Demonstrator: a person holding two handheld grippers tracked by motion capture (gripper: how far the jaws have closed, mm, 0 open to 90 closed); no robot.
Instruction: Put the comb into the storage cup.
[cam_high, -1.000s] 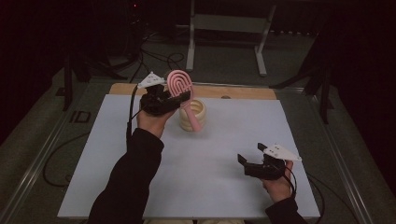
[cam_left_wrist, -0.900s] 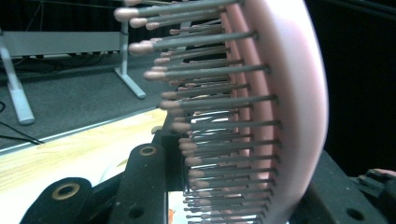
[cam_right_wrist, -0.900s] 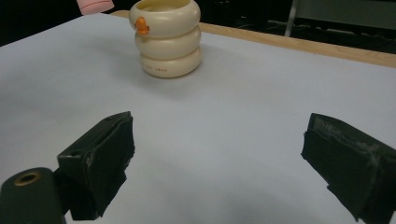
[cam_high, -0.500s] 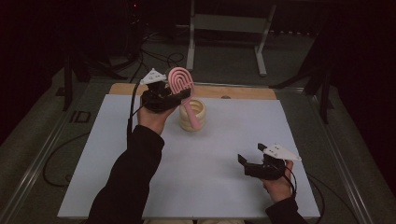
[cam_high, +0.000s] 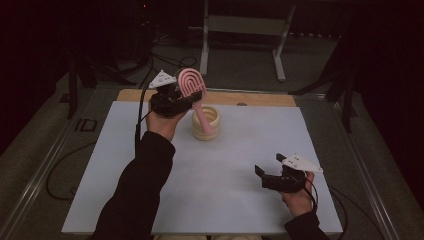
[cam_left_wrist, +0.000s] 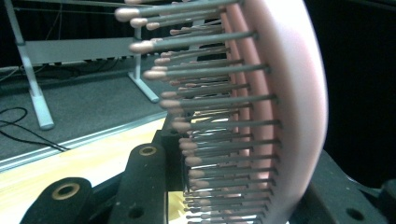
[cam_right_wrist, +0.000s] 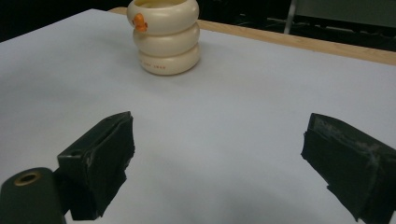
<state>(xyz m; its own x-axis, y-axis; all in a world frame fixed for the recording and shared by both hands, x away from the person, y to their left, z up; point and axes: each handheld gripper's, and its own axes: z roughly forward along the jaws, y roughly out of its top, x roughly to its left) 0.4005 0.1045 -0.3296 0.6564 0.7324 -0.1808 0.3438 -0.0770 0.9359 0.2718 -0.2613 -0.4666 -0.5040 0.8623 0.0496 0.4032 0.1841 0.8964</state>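
A pink hairbrush (cam_high: 190, 82) with grey bristles is held head-up in my left gripper (cam_high: 186, 98), which is shut on it above the table's far left part. In the left gripper view the brush head (cam_left_wrist: 280, 93) stands between the two black jaws of this gripper (cam_left_wrist: 233, 196), bristles pointing left. The brush handle slants down to a cream ribbed cup (cam_high: 210, 129) just right of the gripper; whether its tip touches the cup I cannot tell. The cup (cam_right_wrist: 166, 39) bears a small orange mark. My right gripper (cam_high: 269, 165) rests open and holds nothing near the front right (cam_right_wrist: 219, 163).
A white sheet (cam_high: 225, 200) covers the table, with a wooden strip (cam_high: 260, 98) along its far edge. Beyond it stands a grey metal frame (cam_high: 245, 25) on a dark floor. Cables (cam_high: 55, 175) trail down the left side.
The left gripper and the brush have shifted slightly upward. The right gripper has kept still.
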